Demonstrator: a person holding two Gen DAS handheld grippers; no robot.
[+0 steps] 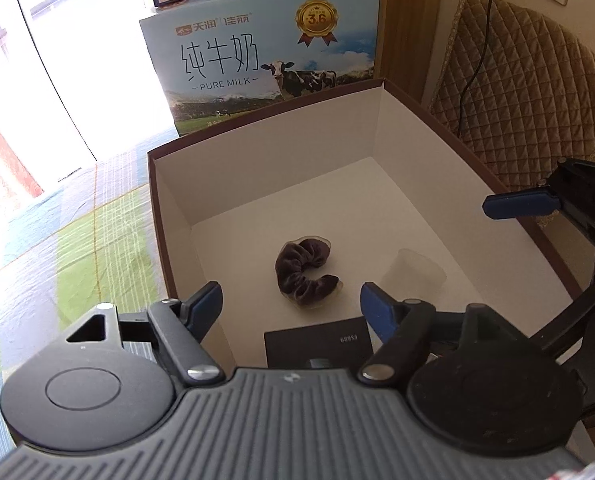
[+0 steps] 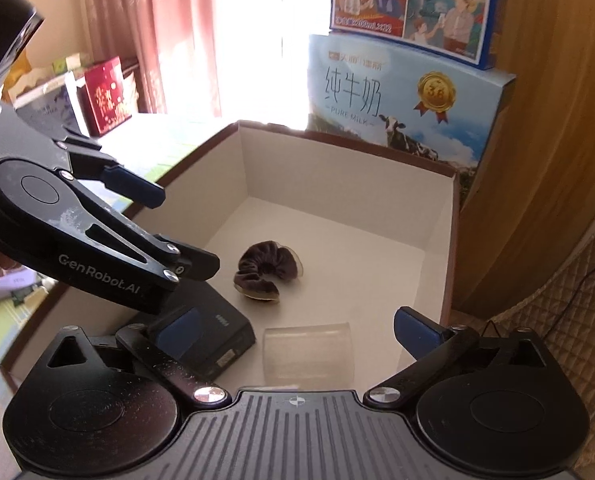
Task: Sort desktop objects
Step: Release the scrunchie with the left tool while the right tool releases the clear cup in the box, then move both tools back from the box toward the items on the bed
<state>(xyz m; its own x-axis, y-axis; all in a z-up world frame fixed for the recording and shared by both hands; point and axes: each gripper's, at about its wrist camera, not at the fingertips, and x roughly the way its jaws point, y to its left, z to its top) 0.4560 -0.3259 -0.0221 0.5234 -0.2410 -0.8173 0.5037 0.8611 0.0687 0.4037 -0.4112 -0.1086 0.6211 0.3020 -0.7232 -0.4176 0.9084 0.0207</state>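
An open box (image 1: 277,160) with white walls and a brown rim holds a dark brown velvet scrunchie (image 1: 303,272), a clear plastic cup (image 1: 413,272) lying on its side, and a flat black case (image 1: 317,344). My left gripper (image 1: 291,302) hangs open over the box's near edge, nothing between its fingers. In the right wrist view the right gripper (image 2: 293,326) stands wide open above the cup (image 2: 309,354), holding nothing. The left gripper (image 2: 181,232) shows at the left, above the black case (image 2: 221,332). The scrunchie (image 2: 263,272) lies mid-floor of the box (image 2: 337,184).
Stacked milk cartons (image 1: 265,60) stand right behind the box. A quilted brown cushion (image 1: 529,92) lies to the right, under wall sockets and a cable. A checked tablecloth (image 1: 77,240) covers the table at left. A red box (image 2: 107,94) sits by the curtain.
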